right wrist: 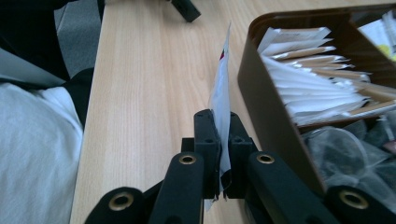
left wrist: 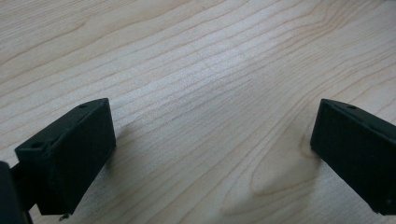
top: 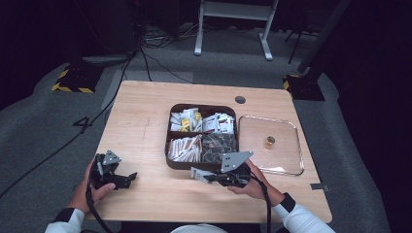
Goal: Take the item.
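Observation:
My right gripper [right wrist: 219, 126] is shut on a thin white packet [right wrist: 219, 93], which stands on edge between its jaws. It hovers low over the wooden table [top: 145, 121], just outside the near wall of a dark brown compartment tray [right wrist: 266, 107]. From the high view the right gripper [top: 197, 173] points left along the tray's [top: 168, 145] front edge. The left gripper [top: 127, 179] rests near the table's front left corner. Its jaws [left wrist: 212, 149] stand wide apart over bare wood with nothing between them.
The tray holds several white sachets [top: 184, 148], dark round pods [top: 218, 144] and other packets at the back. A clear shallow tray [top: 291, 145] to its right holds a small gold object [top: 269, 141]. A round cable hole [top: 240, 100] sits near the far edge.

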### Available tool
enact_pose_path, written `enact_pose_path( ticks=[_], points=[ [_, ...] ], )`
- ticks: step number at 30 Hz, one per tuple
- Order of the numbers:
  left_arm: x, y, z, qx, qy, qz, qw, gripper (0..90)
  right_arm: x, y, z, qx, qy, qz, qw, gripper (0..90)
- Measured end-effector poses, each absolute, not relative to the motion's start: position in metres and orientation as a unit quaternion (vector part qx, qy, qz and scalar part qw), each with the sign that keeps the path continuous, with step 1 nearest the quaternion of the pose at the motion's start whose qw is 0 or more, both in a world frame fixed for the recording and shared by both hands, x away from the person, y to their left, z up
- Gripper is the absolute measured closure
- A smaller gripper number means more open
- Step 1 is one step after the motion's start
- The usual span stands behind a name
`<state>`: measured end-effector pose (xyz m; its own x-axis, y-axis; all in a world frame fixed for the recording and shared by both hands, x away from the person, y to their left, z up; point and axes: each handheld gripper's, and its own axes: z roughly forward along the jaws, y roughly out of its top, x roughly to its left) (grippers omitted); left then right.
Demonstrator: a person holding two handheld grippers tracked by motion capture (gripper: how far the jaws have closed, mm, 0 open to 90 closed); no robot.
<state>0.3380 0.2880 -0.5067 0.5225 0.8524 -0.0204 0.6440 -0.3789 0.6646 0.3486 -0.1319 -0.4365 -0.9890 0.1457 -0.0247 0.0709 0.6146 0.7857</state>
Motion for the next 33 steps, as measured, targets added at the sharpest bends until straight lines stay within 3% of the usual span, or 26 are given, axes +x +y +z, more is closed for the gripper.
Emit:
enact_pose_path(
  ticks=[22, 33],
  points=[
    [0.338, 0.288, -0.507, 0.814, 0.460, 0.165, 0.315, 0.3, 0.338, -0.124, -0.456, 0.037, 0.916, 0.400, 0.020, 84.3],
    [0.338, 0.288, -0.507, 0.813, 0.460, 0.165, 0.315, 0.3, 0.352, -0.140, -0.445, 0.083, 0.906, 0.412, 0.050, 59.5]
  ],
)
